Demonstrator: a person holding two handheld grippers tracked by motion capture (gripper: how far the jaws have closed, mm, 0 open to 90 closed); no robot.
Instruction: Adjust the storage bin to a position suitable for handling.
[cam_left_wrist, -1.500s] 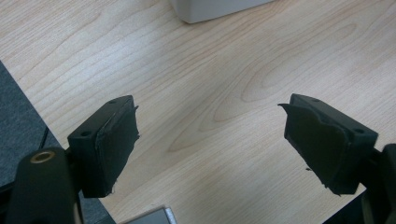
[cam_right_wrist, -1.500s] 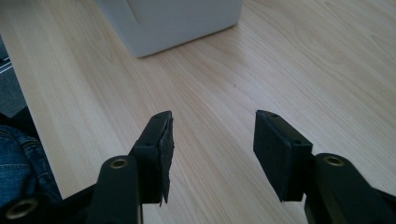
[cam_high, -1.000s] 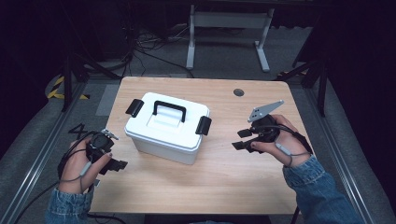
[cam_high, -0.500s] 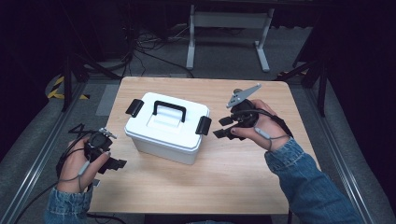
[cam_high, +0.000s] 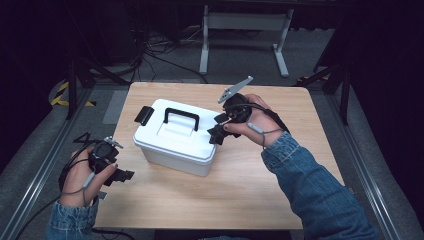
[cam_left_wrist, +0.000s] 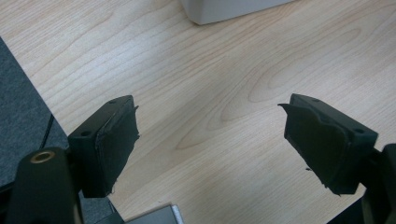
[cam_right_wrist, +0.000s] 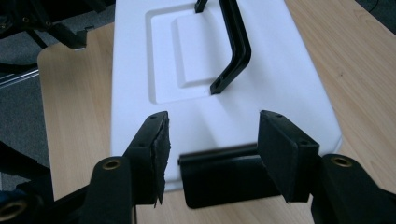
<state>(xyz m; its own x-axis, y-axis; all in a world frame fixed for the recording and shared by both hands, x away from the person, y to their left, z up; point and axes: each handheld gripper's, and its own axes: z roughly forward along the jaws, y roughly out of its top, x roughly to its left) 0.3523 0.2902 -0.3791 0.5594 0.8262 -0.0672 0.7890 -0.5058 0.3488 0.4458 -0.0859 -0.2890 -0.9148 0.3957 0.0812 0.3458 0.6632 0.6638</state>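
1. White storage box (cam_high: 175, 137) sits mid-bench, a bit left of centre, lid on, black carry handle (cam_high: 181, 118) standing up on top.
2. Black latch (cam_right_wrist: 224, 179) on the box's right end shows in the right gripper view, at the lid edge, between the jaws; pads aren't pressing on it. A second latch (cam_high: 144, 114) sits on the far-left end.
3. Right gripper (cam_high: 220, 131) is at the box's right end, right over that latch. Jaws apart and have just been opening wider; nothing gripped. Grey three-cornered plate (cam_high: 235, 90) sticks up behind it.
4. Right hand (cam_high: 250, 120) wraps the gripper body, denim sleeve (cam_high: 310, 185) running to the bottom edge.
5. Left gripper (cam_high: 122, 175) is near the bench's front-left corner, well apart from the box. Jaws wide open, only bare wood between them in the left gripper view; a corner of the box shows at the top of that view.
6. Left hand (cam_high: 82, 172) holds it low over the bench (cam_high: 240, 200) edge, cable looping off the side.
7. Floor beyond the bench: a white metal stand (cam_high: 245, 30) and loose cables.
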